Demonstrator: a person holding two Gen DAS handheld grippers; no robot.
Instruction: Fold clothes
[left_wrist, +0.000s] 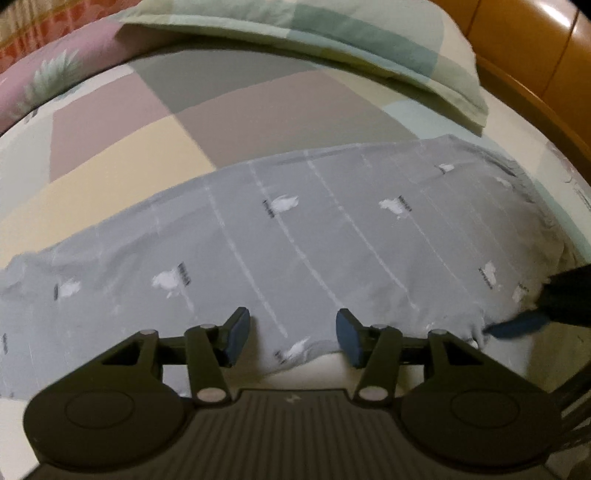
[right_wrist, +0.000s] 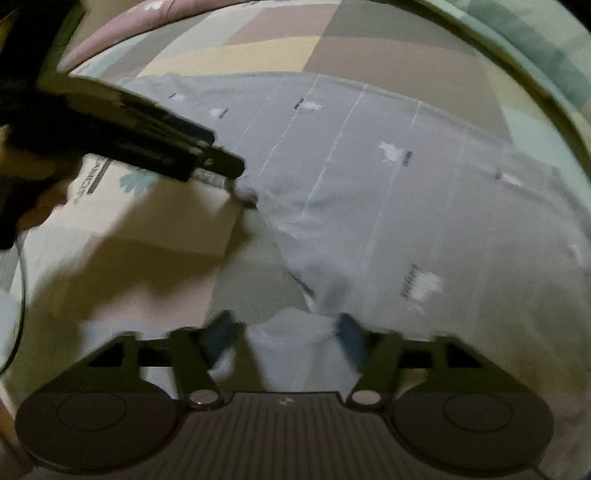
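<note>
So there's a bed with a pastel patchwork-block sheet (left_wrist: 110, 155), and a folded green-checked quilt (left_wrist: 332, 40) sits along its far edge. The grey garment with thin white stripes and small white prints (left_wrist: 314, 236) is spread flat across the middle of the bed, reaching the near edge. The left gripper (left_wrist: 291, 339) hangs over the garment's near hem, fingers spread, holding nothing. The right gripper (right_wrist: 284, 332) is blurry, also spread, with pale cloth between its fingers.

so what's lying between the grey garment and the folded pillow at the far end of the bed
Only bare patchwork bedsheet separates the grey garment from the pillow, seen in the left wrist view.
</note>
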